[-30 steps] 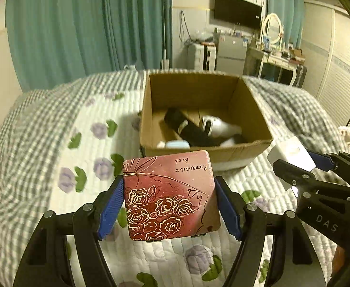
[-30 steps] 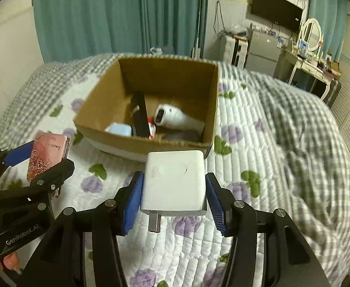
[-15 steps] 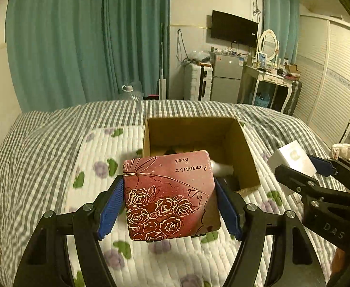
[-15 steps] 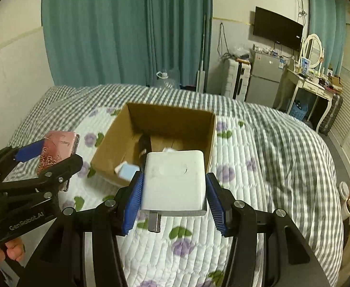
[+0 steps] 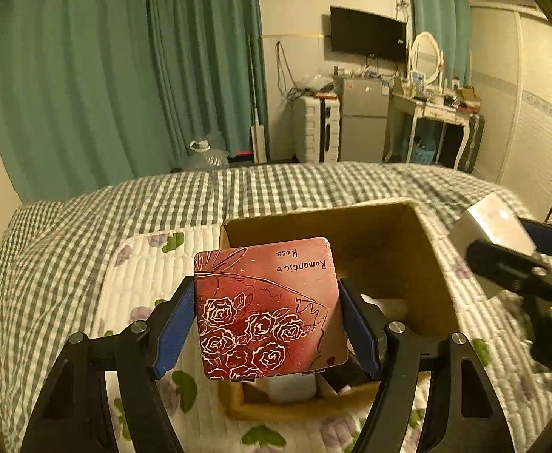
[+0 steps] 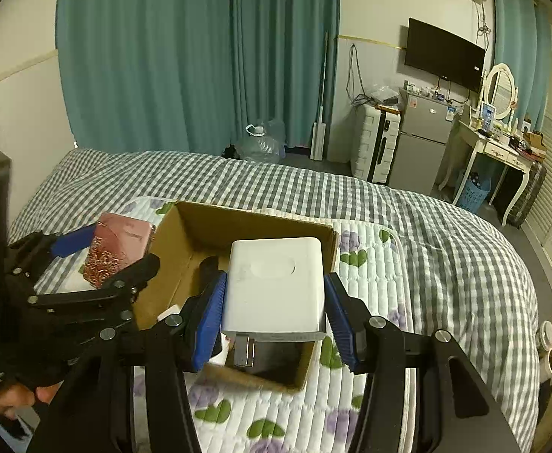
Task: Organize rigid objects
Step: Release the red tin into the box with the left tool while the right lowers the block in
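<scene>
My left gripper (image 5: 264, 324) is shut on a red square tin (image 5: 268, 309) with gold roses, held above the near left part of the open cardboard box (image 5: 397, 222). My right gripper (image 6: 274, 313) is shut on a white plug adapter (image 6: 274, 283), held over the box's (image 6: 238, 222) near right part. The tin (image 6: 119, 245) and left gripper show at the left of the right wrist view. The adapter (image 5: 491, 222) shows at the right of the left wrist view. Items inside the box are mostly hidden.
The box sits on a bed with a floral quilt (image 6: 374, 264) over a grey checked cover (image 6: 464, 249). Teal curtains (image 5: 125, 75), a water jug (image 6: 261, 143), a suitcase (image 6: 374, 143), a small fridge (image 6: 419, 143) and a dressing table (image 6: 498, 151) stand beyond.
Both grippers have risen and moved forward over the box, each still holding its object. The box now lies lower and closer under them.
</scene>
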`<state>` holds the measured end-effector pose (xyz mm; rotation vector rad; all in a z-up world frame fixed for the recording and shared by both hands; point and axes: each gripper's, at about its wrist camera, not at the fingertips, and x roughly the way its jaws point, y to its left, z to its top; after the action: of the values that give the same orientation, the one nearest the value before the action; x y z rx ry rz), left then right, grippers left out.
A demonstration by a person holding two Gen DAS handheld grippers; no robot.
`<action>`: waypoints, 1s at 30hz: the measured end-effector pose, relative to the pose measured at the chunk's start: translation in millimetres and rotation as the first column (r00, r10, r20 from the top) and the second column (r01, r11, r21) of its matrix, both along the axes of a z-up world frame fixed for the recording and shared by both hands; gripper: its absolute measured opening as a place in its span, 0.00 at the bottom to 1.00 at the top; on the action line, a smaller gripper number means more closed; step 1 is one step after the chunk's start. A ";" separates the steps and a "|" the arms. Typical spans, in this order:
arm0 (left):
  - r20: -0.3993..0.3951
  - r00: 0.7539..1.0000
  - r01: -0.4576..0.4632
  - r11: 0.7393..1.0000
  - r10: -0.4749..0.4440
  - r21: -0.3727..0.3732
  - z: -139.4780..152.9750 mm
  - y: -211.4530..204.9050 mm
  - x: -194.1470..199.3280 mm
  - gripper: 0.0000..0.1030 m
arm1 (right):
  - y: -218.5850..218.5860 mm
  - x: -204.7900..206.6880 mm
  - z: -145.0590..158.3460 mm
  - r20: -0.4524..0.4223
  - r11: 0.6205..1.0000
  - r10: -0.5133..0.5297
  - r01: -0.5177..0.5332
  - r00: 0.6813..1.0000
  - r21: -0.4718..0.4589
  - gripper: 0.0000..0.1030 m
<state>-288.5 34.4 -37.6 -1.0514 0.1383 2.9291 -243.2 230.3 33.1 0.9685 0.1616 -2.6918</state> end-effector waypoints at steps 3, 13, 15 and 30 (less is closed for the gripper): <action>0.037 0.999 -0.029 0.999 0.030 -0.021 -17.4 1.3 -20.2 0.72 | -0.6 -17.2 -12.5 0.017 1.000 0.001 -0.001 1.000 -0.001 0.50; 0.077 0.997 -0.016 0.999 0.019 -0.041 -51.5 12.2 -49.7 0.72 | 2.3 -50.4 -48.7 0.073 1.000 -0.001 0.002 0.997 -0.016 0.50; 0.082 0.997 -0.014 0.999 0.017 -0.039 -53.9 14.1 -51.1 0.72 | 4.1 -51.8 -53.1 0.080 1.000 0.000 0.002 0.997 -0.018 0.50; 0.033 0.999 -0.037 0.999 0.037 -0.007 -21.9 0.2 -41.3 0.84 | 8.1 -48.6 -42.0 0.082 1.000 -0.017 0.018 0.996 -0.016 0.50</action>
<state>-329.7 34.6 -59.5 -1.1142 0.1298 2.9440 -291.8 238.4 -8.9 1.0779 0.1144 -2.6590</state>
